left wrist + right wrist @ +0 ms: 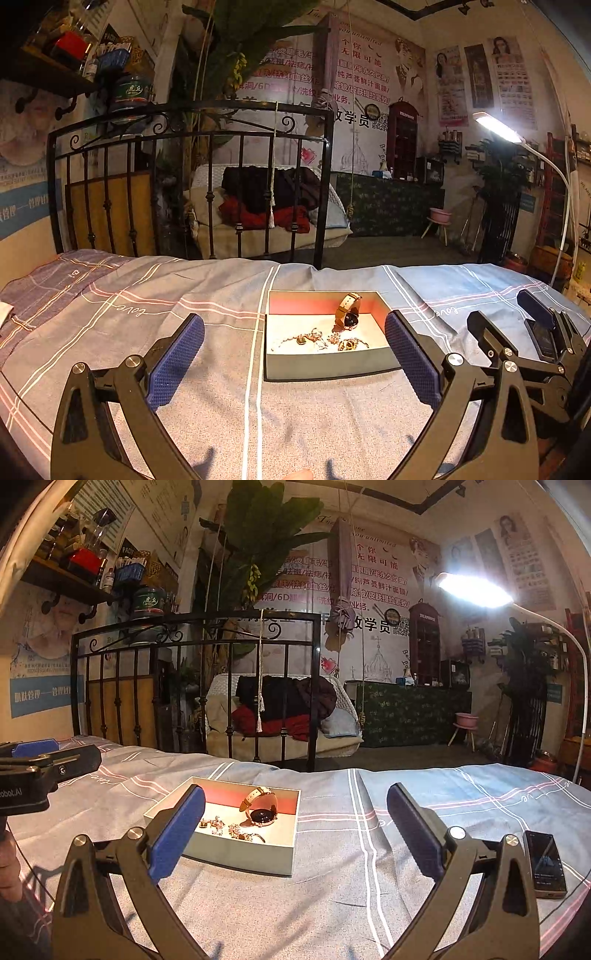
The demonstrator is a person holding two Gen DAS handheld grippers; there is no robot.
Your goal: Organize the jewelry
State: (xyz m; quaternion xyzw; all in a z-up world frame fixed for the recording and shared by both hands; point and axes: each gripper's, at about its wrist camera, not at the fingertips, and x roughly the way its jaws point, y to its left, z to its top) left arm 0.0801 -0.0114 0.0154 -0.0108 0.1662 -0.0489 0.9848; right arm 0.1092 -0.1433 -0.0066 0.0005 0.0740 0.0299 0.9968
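Observation:
A shallow grey box with a pink inner wall lies on the bed. Inside it a wristwatch with a tan strap stands on edge, and several small jewelry pieces lie in front of it. My left gripper hovers open just short of the box, nothing between its blue pads. My right gripper is open too, to the right of the box and empty. In the left wrist view the right gripper shows at the right edge; in the right wrist view the left gripper shows at the left edge.
The bedspread is grey-blue with pink and white stripes. A phone lies on it at the right. A black iron bed frame stands behind the bed, and a lit white lamp arches over the right side.

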